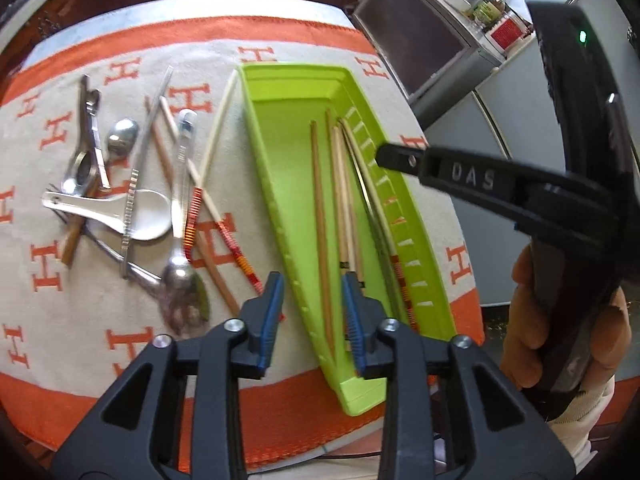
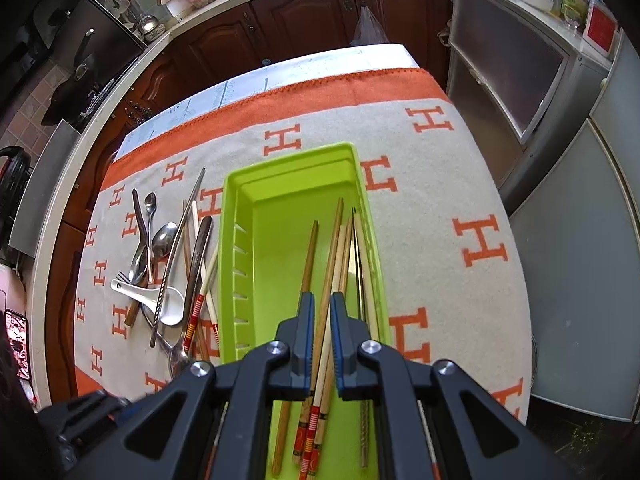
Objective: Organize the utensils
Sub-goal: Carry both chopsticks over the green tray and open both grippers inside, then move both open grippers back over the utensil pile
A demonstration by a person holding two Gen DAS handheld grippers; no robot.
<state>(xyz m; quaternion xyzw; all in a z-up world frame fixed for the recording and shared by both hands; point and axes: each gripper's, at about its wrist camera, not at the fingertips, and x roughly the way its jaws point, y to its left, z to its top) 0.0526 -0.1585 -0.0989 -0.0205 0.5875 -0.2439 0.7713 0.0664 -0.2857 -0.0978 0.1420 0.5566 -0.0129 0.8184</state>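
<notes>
A kitchen with dark wooden cabinets [image 2: 304,20] surrounds a table under a beige cloth [image 2: 440,200] bordered in orange and printed all over with orange "H" letters; the right gripper's arm reads "DAS" in the left wrist view. A lime green tray [image 2: 288,168] lies on the cloth with several chopsticks [image 2: 310,256] inside. Left of it, a loose pile crosses itself: a white spoon [image 1: 140,214], metal spoons [image 1: 122,134], more chopsticks. The left gripper [image 1: 310,308] hangs spread over the tray's near edge, nothing between its pads; the right gripper [image 2: 320,340] stands nearly pressed together around a chopstick in the tray.
</notes>
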